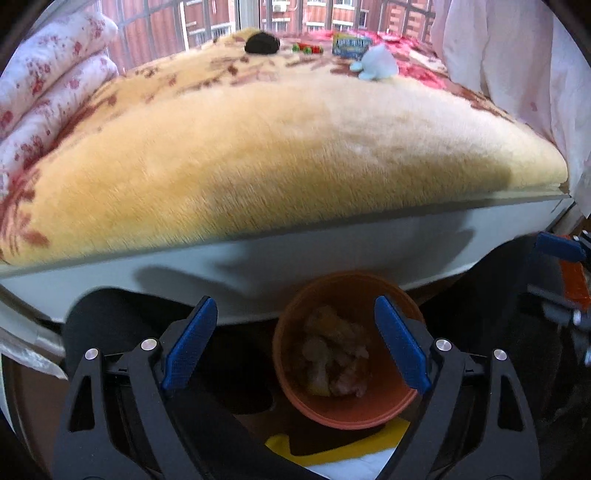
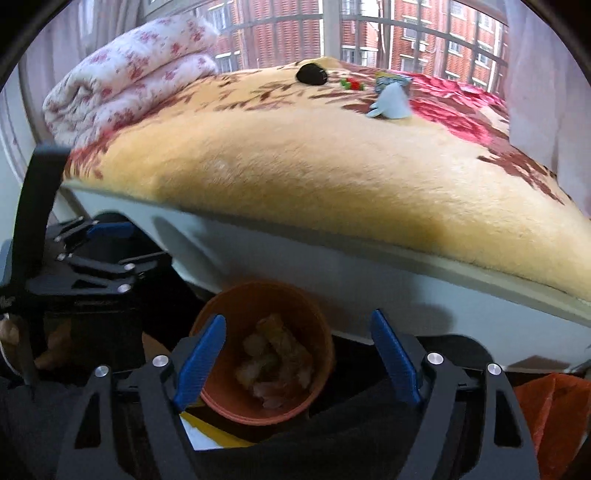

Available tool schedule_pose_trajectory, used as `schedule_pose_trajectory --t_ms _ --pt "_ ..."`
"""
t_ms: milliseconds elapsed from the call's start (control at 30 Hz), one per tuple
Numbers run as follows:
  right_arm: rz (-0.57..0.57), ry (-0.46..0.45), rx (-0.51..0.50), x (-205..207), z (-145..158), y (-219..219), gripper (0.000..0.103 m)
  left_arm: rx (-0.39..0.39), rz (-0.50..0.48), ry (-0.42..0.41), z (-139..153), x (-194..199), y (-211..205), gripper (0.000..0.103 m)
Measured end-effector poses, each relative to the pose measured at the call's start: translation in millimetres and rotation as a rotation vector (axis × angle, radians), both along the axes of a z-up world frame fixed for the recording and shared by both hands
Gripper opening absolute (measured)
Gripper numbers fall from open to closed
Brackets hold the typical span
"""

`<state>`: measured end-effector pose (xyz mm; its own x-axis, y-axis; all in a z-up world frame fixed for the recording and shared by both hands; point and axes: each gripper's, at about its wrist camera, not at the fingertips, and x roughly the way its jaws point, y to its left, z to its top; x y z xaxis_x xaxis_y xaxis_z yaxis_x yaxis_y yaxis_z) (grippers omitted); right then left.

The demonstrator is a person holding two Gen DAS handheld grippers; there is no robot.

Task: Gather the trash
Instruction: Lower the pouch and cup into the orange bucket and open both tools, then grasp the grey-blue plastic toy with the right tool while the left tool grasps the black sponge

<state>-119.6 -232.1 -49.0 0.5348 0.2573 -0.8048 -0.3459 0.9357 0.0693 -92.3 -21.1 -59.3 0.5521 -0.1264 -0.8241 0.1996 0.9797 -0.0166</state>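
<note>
Bedside floor, orange bin (image 1: 347, 410), crumpled pale trash (image 1: 334, 360) inside

Bed with a plush yellow blanket (image 1: 280, 155) patterned in red flowers, folded white floral quilt (image 2: 125, 85) at its far left corner, white bed frame (image 1: 332, 254) below, barred window (image 2: 332, 33), brick building (image 2: 424, 33) outside, pale curtain (image 1: 517, 74) at right

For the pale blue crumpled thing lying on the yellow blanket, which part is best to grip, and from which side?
Grip the pale blue crumpled thing across its tall rounded body, coming from above and the near edge of the blanket. The body stands up from the plush, while its thin tail lies flat at the left, harder to pinch. Both grippers are open over the orange bin, so either could go.
</note>
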Motion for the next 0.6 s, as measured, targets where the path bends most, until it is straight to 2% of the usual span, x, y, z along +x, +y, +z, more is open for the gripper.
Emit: schedule_pose_trajectory --t_ms 167,233,300,467,600 --pt "-0.041 -0.052 0.082 43 29 -20 0.078 0.026 -0.014 -0.109 33 12 -2 0.085" --pt "-0.056 -0.086 0.105 76 44 -26 0.078 0.021 -0.018 -0.149 48 26 -5 0.09" --pt "-0.076 -0.109 0.117 103 52 -30 0.078 0.013 -0.008 -0.178 57 38 -7 0.09" --pt "-0.128 -0.162 0.103 197 71 -36 0.077 -0.014 0.017 -0.184 70 75 -11 0.091" --pt "-0.109 -0.126 0.077 269 72 -34 0.071 -0.027 0.026 -0.174 68 88 -9 0.091"
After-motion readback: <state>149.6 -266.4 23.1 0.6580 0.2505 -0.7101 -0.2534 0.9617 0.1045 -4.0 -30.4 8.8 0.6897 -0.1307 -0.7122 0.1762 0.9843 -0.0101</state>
